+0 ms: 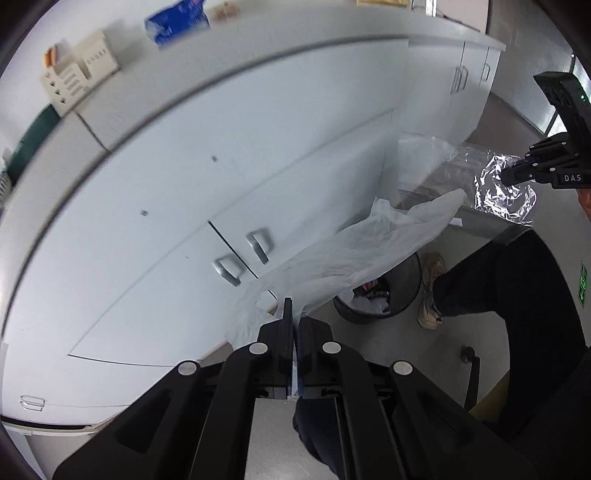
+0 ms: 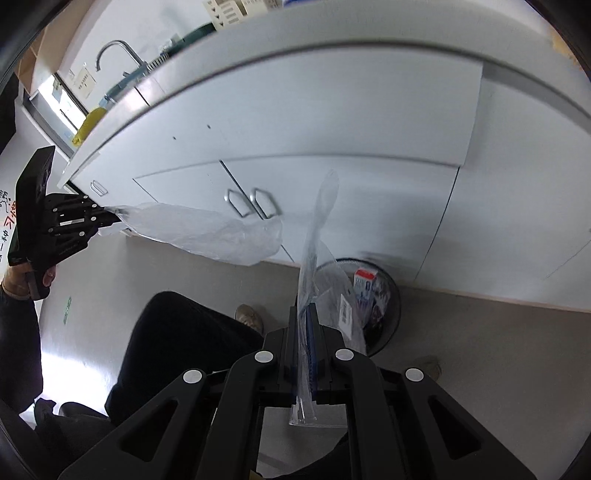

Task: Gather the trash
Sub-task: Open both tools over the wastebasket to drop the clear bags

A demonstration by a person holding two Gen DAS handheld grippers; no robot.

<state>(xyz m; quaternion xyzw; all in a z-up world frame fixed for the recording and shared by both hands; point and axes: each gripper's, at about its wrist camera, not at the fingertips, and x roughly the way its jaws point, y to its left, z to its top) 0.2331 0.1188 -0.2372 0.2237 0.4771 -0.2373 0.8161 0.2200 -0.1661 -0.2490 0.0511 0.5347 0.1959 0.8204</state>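
Item one, far left on the countertop in the left wrist view: a cream plastic rack [image 1: 79, 72], with a blue packet [image 1: 177, 20] further along the same surface. Item two, your left gripper [image 1: 294, 314]: its fingers are drawn together with only a thin slit between them, clamped on the edge of a white plastic bag [image 1: 354, 254]; the bag trails away from the fingertips toward the upper right, in front of the white cabinet doors [image 1: 207, 177] and above the floor. In the right wrist view the same gripper [image 2: 117, 218] sits at the left, and the bag [image 2: 207, 230] streams out sideways from its tips. Item three, below the bag's far end: a dark mesh trash bin [image 1: 380, 291] standing on the floor just beside the cabinet base, with paper and packaging inside; the right wrist view shows a small carton [image 2: 364, 286] in that bin [image 2: 388, 306]. Item four, your right gripper [image 2: 305, 308]: fingers pressed close on a clear plastic wrapper [image 2: 319, 236], which stands up between them and rises in front of the cabinet, directly over the near side of the bin. From the left wrist view this gripper [image 1: 508, 175] appears at the right edge with the crinkled wrapper [image 1: 506, 195] hanging from its tips. Item five, lower right: your dark trouser leg [image 1: 509, 280] and a tan shoe [image 1: 430, 291], the shoe just beside the bin.
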